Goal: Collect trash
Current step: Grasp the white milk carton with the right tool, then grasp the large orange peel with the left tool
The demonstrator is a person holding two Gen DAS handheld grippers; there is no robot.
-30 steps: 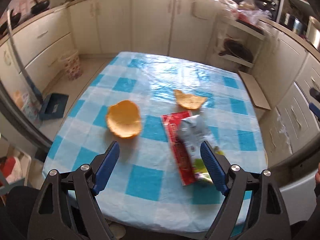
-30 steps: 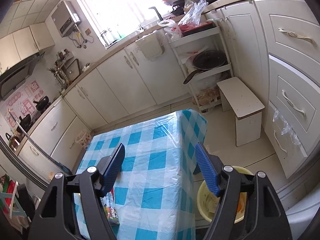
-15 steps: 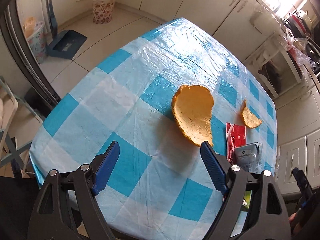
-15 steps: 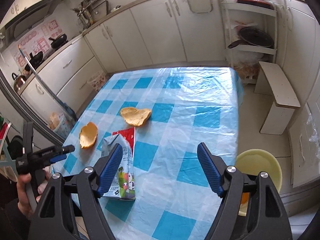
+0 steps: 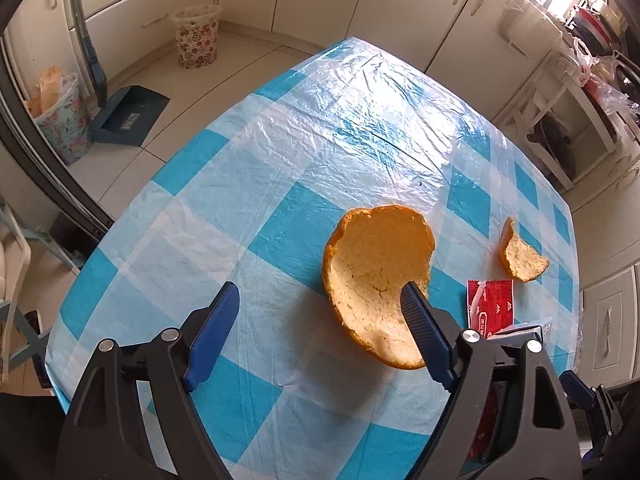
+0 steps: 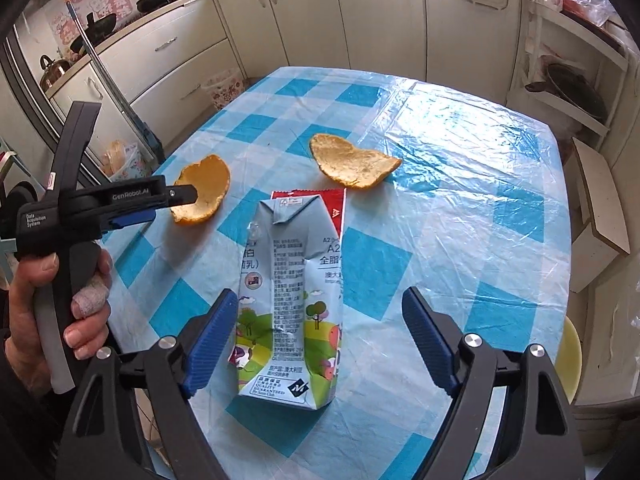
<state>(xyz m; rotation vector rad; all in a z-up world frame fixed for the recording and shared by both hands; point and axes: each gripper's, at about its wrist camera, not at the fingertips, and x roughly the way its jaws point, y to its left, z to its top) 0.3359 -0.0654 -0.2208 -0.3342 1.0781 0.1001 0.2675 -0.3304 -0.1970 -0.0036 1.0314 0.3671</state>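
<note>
Left tongs (image 5: 320, 296) wide, over the near-left part of the table (image 5: 360, 120), holding nothing. Big peel (image 5: 376, 280) lies cup-up on the checked cloth; the right blue pad (image 5: 424, 332) overlaps its near edge in view, contact can't be told. Left pad over bare cloth, apart from the peel. Small peel (image 5: 520, 256) lies further right, near the table's right edge. Red wrapper (image 5: 490, 308) just near of the small peel, partly hidden behind the tongs' frame.

Right tongs (image 6: 316, 300) wide too, empty, hovering over the flattened milk carton (image 6: 292, 292). Carton lies flat between the pads, nearer the left pad, which overlaps its left edge in view. Red wrapper (image 6: 334, 206) sticks out from under the carton's far end. Small peel (image 6: 352, 162) just beyond the wrapper. Big peel (image 6: 202, 190) to the left, with the left tongs' tip (image 6: 184, 196) in front of it. Left hand (image 6: 52, 312) grips that tool's handle, a bandage on one finger. Yellow bin (image 6: 570, 360) on the floor by the table's right side. Patterned basket (image 5: 196, 36) stands on the floor beyond the table's far-left corner.
</note>
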